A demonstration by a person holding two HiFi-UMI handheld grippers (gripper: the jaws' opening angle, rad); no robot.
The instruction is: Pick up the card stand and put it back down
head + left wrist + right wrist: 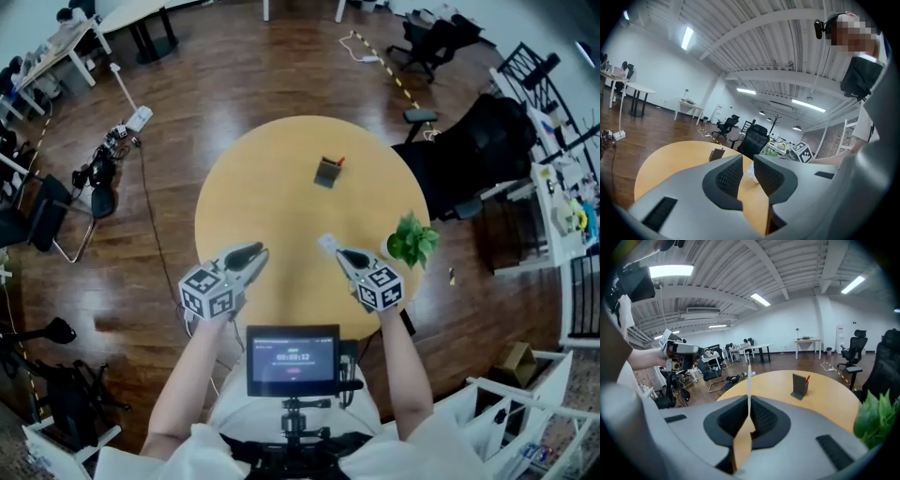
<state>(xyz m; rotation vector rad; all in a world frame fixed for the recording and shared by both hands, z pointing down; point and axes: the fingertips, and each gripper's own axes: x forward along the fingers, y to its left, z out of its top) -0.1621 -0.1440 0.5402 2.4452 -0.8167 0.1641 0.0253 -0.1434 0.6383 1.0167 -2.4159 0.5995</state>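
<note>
Two grippers hang over the near side of a round wooden table [234, 187]. The left gripper [255, 253], at 7 o'clock, has its jaws slightly parted with nothing in the gap. The right gripper [341, 254], at 5 o'clock, is clenched on a thin white card [325, 243]. The card stand [327, 172], dark grey with a red bit at its top, stands upright on the table at 12 o'clock, well apart from both, with only bare tabletop between. A potted plant [412, 240] sits at the 4 o'clock rim, near the right gripper. A black office chair [473, 150] stands off the table at 2 o'clock. Only the right gripper view shows the card edge-on between the pads. Only the head view shows the small screen [292, 360] at the person's chest, its digits too blurred to read.
</note>
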